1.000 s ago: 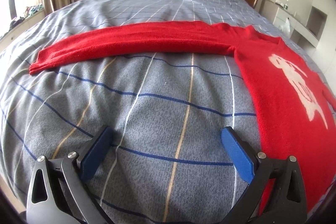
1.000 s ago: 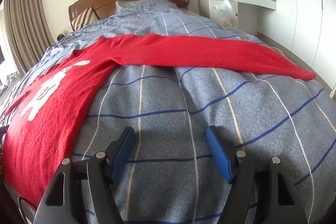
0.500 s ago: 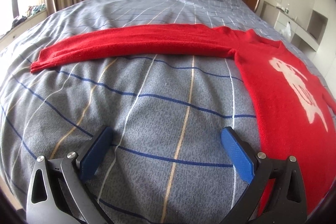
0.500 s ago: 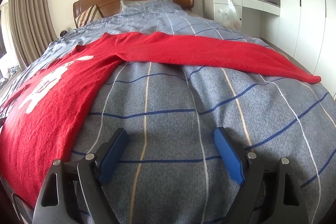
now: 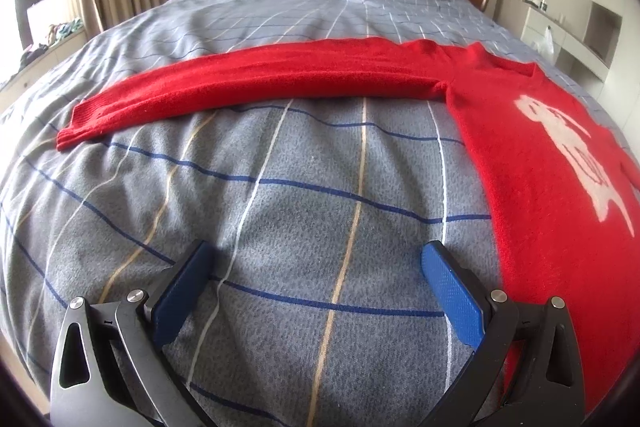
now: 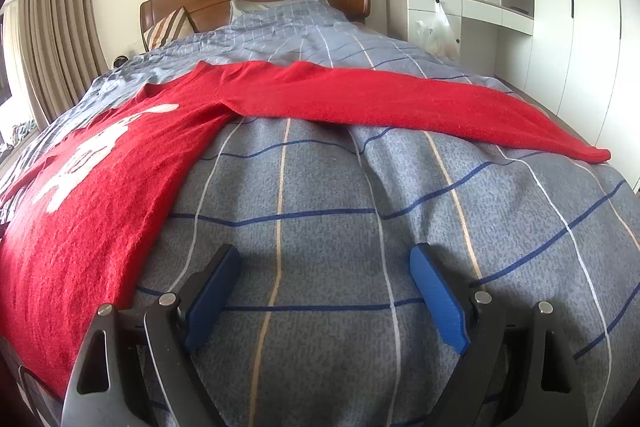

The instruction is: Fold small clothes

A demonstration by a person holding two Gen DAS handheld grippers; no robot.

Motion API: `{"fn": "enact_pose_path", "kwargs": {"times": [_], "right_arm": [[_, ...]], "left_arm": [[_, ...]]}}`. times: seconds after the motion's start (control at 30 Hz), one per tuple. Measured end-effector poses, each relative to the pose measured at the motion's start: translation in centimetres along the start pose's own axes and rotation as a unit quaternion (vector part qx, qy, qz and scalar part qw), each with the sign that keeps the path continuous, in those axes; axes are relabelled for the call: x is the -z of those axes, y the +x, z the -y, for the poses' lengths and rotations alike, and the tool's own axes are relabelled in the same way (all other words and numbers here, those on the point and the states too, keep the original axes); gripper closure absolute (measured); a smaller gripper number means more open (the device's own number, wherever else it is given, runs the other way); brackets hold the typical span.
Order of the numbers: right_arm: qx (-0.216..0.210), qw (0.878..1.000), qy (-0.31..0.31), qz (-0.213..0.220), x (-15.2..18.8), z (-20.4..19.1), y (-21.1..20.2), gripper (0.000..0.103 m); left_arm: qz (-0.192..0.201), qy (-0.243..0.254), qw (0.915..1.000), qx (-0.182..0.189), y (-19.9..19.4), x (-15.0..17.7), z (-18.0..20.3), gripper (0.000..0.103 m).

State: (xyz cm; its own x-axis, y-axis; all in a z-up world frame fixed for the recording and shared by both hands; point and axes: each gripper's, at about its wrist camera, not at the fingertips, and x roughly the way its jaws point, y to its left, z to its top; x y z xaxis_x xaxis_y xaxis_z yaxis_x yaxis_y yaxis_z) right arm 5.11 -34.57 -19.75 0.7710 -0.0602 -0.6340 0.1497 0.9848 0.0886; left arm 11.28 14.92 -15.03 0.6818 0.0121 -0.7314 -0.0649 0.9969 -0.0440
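Two grippers hang over the bed. The left gripper (image 5: 316, 281) is wide open with nothing in it. The right gripper (image 6: 324, 285) has just been opening and is wide now, with only blanket (image 6: 320, 195) below. Between them, a red sweater (image 5: 540, 167) lies flat on the blanket. Its sleeves (image 5: 256, 87) stretch out to the left and right, farther away.
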Motion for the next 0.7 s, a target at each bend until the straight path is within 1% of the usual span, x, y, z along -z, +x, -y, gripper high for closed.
{"fn": "enact_pose_path", "kwargs": {"times": [0.27, 0.4, 0.63, 0.7], "right_arm": [[-0.002, 1.0, -0.006, -0.002, -0.1, -0.1, 0.3, 0.014], [-0.002, 1.0, -0.012, 0.0, -0.1, -0.2, 0.5, 0.012], [0.002, 1.0, -0.02, -0.014, -0.6, -0.6, 1.1, 0.007], [-0.001, 1.0, -0.02, -0.009, -0.4, -0.6, 1.1, 0.007]], "left_arm": [[0.004, 0.001, 0.9999, -0.012, 0.3, 0.1, 0.3, 0.0], [0.008, -0.001, 0.9999, -0.01, 0.3, 0.2, 0.3, 0.0], [0.002, 0.003, 1.0, -0.006, 0.5, 0.0, 0.3, 0.0], [0.003, 0.001, 1.0, -0.003, 0.4, 0.1, 0.2, 0.0]]}}
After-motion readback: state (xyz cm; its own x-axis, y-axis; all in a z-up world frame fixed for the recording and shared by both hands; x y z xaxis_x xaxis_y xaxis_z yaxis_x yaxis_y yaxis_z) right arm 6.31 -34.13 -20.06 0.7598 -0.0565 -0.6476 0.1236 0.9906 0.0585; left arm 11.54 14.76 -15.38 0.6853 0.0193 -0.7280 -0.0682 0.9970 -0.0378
